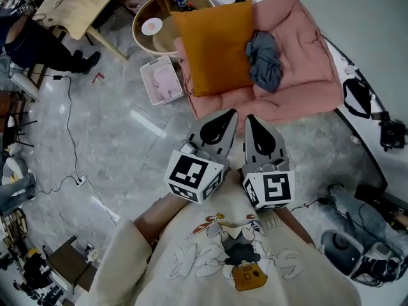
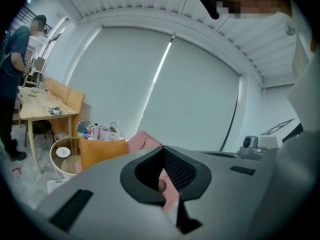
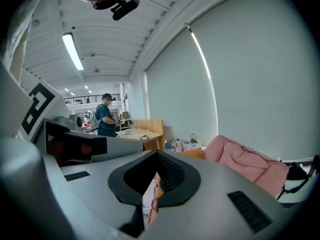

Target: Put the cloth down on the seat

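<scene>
The grey-blue cloth [image 1: 264, 60] lies crumpled on the pink seat [image 1: 306, 56], just beside the orange cushion [image 1: 215, 46] that covers the seat's left part, and touches it as far as I can tell. Both tools are held side by side near the person's chest, over the grey floor [image 1: 127, 152] and well apart from the cloth. The left tool [image 1: 228, 115] has its jaws pressed together with nothing between them. The right tool [image 1: 251, 118] is likewise closed and empty.

Orange cushion [image 1: 213, 46] hides part of the pink seat [image 1: 299, 50] (its left side); wooden worktop [image 1: 76, 5] runs off the top edge.
</scene>
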The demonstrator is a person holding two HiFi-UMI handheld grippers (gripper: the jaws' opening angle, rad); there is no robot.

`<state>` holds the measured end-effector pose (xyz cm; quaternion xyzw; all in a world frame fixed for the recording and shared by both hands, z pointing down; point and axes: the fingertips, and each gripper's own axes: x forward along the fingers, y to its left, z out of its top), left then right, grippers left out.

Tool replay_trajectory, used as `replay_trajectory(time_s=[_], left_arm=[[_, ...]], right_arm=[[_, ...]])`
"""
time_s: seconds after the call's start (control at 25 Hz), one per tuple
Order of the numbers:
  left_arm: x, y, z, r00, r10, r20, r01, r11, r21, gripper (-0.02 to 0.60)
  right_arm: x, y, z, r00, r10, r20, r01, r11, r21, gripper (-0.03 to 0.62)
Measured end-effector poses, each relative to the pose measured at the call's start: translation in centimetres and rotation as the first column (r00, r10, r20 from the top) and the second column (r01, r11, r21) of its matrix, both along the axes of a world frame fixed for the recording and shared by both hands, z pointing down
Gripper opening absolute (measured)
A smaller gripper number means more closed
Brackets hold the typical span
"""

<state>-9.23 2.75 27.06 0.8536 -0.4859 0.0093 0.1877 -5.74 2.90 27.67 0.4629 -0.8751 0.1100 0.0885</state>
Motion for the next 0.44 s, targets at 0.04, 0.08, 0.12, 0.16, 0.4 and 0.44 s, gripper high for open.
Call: replay_trajectory(time_s=[0.04, 0.08, 0.12, 0.16, 0.4, 0.44], left_arm=[[0.01, -0.02, 0.05, 1.0, -0.001, -0.001, 0.001, 1.0, -0.001, 0.005], [-0.02, -0.04, 0.09, 1.0, -0.004, -0.001, 0.004, 1.0, -0.001, 0.005], [-0.08, -0.04, 0.11, 1.0, -0.007, -0.001, 0.007, 1.0, 0.0, 0.005], [-0.17, -0.02, 0.14, 1.0, -0.012, -0.001, 0.012, 1.0, 0.001, 0.005], [-0.89, 0.02, 0.24, 0.999, -0.034, -0.002, 0.034, 0.999, 0.001, 0.005], [-0.95, 0.02, 0.22, 0.999, -0.035, -0.002, 0.035, 0.999, 0.002, 0.005]], right_arm=[[0.04, -0.04, -0.01, 1.0, 0.003, 0.004, -0.003, 1.0, 0.0, 0.02], [0.08, -0.08, -0.03, 1.0, 0.007, 0.005, -0.007, 1.0, 0.0, 0.02], [0.09, -0.09, -0.05, 1.0, 0.006, 0.001, -0.006, 1.0, 0.004, 0.02], [0.07, -0.07, -0.05, 1.0, -0.001, -0.01, 0.001, 1.0, 0.008, 0.02], [-0.57, 0.03, -0.09, 0.999, -0.026, -0.019, 0.026, 1.0, 0.017, 0.02], [-0.68, 0.05, -0.14, 0.999, -0.029, -0.018, 0.029, 0.999, 0.019, 0.02]])
